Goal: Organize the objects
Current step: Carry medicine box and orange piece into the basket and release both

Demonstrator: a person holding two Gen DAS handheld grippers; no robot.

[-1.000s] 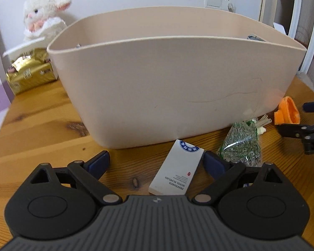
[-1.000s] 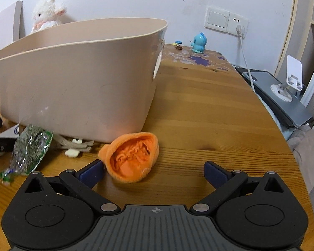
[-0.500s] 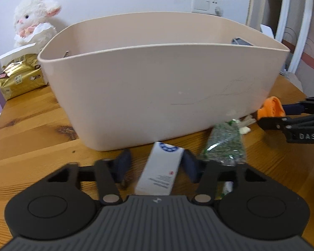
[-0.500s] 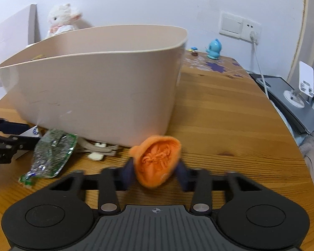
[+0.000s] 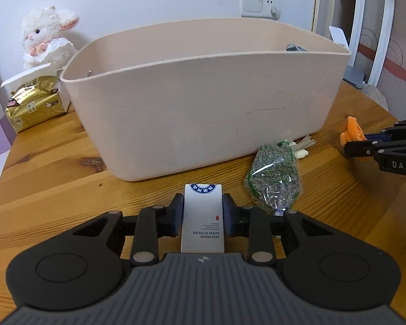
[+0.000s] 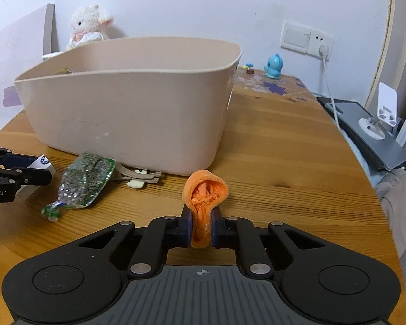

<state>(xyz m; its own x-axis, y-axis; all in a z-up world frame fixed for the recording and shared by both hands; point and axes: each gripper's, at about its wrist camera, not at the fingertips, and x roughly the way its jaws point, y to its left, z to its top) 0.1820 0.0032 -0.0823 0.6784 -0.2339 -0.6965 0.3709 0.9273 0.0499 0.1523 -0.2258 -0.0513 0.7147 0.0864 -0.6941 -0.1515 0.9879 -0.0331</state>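
Observation:
My left gripper [image 5: 202,216] is shut on a small white box [image 5: 203,214] with a blue round logo, held just above the wooden table in front of the beige tub [image 5: 203,103]. My right gripper [image 6: 201,228] is shut on a crumpled orange cloth [image 6: 205,192], lifted off the table near the tub's [image 6: 127,108] right front corner. The orange cloth [image 5: 351,132] and the right gripper [image 5: 365,146] also show at the right edge of the left wrist view. The left gripper [image 6: 40,172] with the box [image 6: 42,161] shows at the left of the right wrist view.
A clear packet of green pellets [image 5: 274,176] [image 6: 84,182] and a beige hair clip [image 6: 140,176] lie on the table before the tub. A plush lamb [image 5: 48,38] and gold packet [image 5: 33,108] stand back left. A laptop with phone stand [image 6: 373,130] and blue figurine [image 6: 274,66] are right.
Both grippers went from open to shut: the left closed on the white box, the right on the orange cloth. Both have lifted and drawn back a little from the tub.

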